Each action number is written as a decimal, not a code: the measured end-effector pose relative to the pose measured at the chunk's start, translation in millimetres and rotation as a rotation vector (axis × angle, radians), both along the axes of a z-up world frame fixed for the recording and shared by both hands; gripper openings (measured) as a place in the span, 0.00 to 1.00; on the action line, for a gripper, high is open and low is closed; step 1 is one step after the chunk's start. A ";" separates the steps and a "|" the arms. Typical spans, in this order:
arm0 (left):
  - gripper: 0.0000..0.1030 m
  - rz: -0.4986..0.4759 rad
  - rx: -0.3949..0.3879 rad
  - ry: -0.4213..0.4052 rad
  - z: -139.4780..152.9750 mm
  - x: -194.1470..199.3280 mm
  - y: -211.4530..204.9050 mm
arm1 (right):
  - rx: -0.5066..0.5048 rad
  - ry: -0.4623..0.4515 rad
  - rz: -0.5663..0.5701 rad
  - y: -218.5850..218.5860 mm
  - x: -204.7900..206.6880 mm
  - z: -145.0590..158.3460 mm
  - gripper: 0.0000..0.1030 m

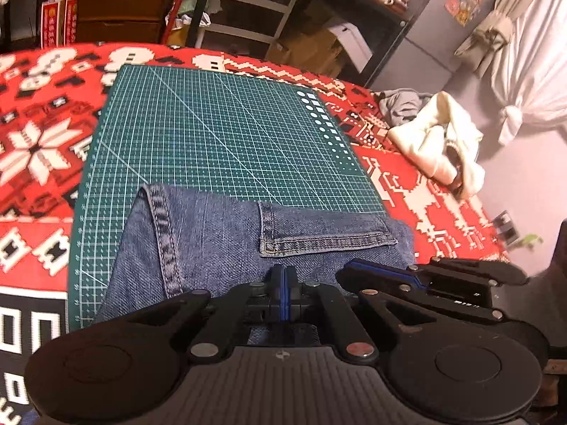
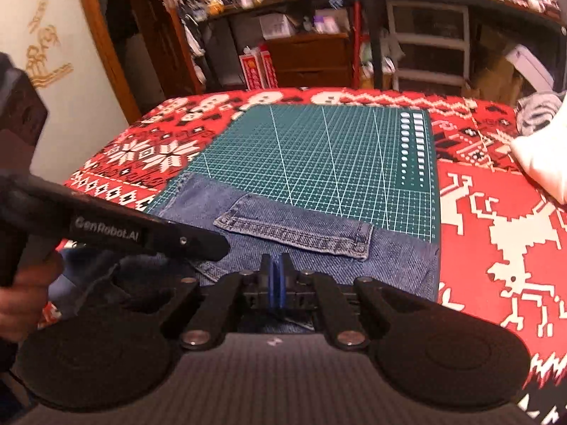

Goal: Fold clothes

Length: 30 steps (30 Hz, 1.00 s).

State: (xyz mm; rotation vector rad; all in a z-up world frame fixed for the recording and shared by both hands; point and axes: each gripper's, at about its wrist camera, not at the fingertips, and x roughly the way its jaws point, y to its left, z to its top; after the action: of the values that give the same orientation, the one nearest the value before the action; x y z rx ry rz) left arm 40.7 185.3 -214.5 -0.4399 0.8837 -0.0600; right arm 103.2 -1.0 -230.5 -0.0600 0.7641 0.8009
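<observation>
Folded blue jeans (image 1: 212, 233) lie on the near part of the green cutting mat (image 1: 212, 131), with a stitched leg hem (image 1: 319, 233) lying on top. My left gripper (image 1: 285, 274) is shut, its blue pads pressed together at the jeans' near edge, with denim showing right under the fingers. My right gripper (image 2: 276, 265) is shut the same way on the jeans (image 2: 389, 262), just right of the left one. In the left wrist view the right gripper (image 1: 358, 269) lies close on the right. The left gripper (image 2: 212, 246) crosses the left of the right wrist view.
The mat (image 2: 319, 156) lies on a red and white patterned blanket (image 2: 496, 233) covering the bed. A cream garment (image 1: 436, 141) and a grey one (image 1: 400, 102) lie at the right edge. A hand (image 2: 24, 301) holds the left tool. Shelves and drawers stand beyond the bed.
</observation>
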 end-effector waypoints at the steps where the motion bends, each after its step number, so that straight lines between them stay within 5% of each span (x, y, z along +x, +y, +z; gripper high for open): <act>1: 0.03 0.006 -0.031 0.006 -1.5 -0.3 4.4 | 0.013 0.009 -0.001 -4.0 2.2 -1.7 0.00; 4: 0.03 0.010 -0.080 0.016 -3.3 -0.8 13.1 | 0.021 0.031 -0.024 -15.8 6.2 -2.0 0.00; 21: 0.02 0.023 0.004 -0.006 13.7 -23.4 10.4 | 0.019 0.077 -0.163 -73.0 0.5 6.5 0.03; 27: 0.03 0.010 0.014 -0.016 24.4 -34.5 1.4 | 0.087 0.043 -0.091 -55.3 -15.5 30.1 0.08; 30: 0.03 0.002 0.017 -0.009 23.6 -41.1 -3.7 | 0.037 0.026 -0.034 -30.1 -25.3 27.1 0.08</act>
State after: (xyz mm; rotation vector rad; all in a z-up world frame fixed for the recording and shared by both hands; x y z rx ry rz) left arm -0.5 181.6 -190.9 -0.4239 0.8747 -0.0528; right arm 77.9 -31.1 -203.4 -0.0036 0.7732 0.7843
